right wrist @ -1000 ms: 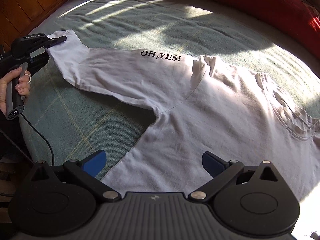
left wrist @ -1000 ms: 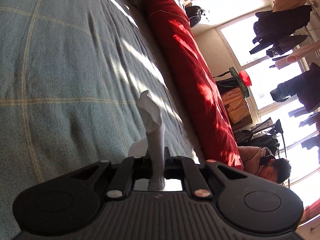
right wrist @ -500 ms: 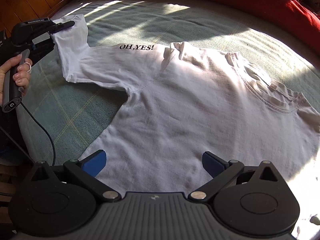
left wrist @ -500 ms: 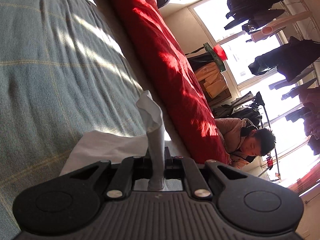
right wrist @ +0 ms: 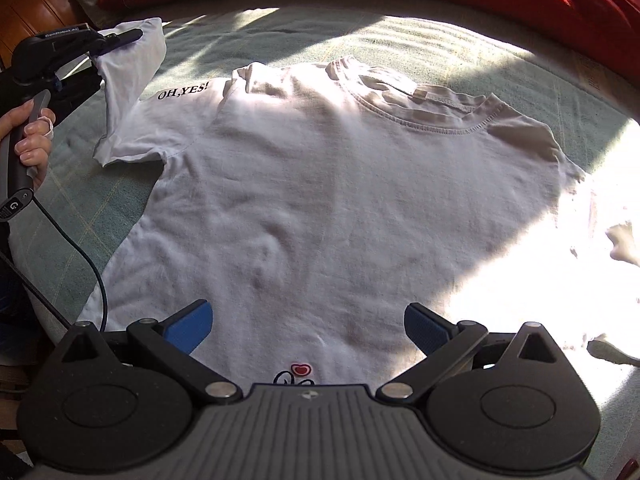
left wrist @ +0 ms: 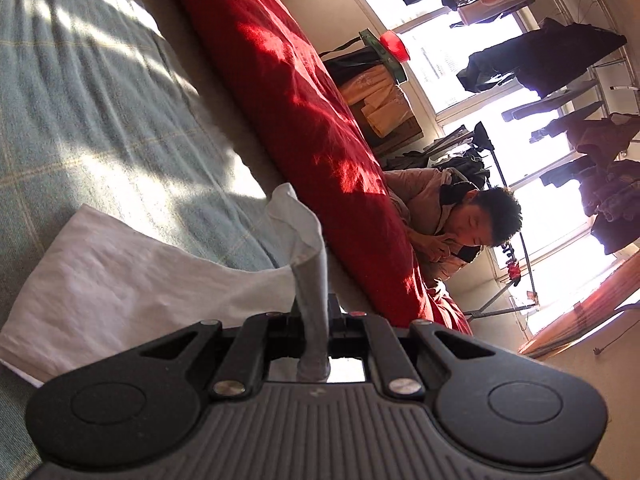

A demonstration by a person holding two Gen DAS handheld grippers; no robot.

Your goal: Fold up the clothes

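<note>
T-shirt (right wrist: 328,200) flat on bed (right wrist: 460,44); sleeve (right wrist: 132,68) pinched in left hand-held gripper (right wrist: 120,38); right hand-held gripper (right wrist: 308,324) spread apart above hem.

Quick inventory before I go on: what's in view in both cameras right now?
T-shirt: one, white, spread on the bed; black "OH,YES!" print on its sleeve.
Bed cover: one, grey-green check, under the T-shirt.
Quilt: one, red, along the bed's far edge.
Seated person: one, beyond the quilt.
Hanging clothes: several, dark, at the window.
Left gripper: shut on the sleeve edge, lifted off the bed cover.
Left hand: holding the left gripper's handle.
Right gripper: open, blue pads, above the T-shirt's body.
</note>
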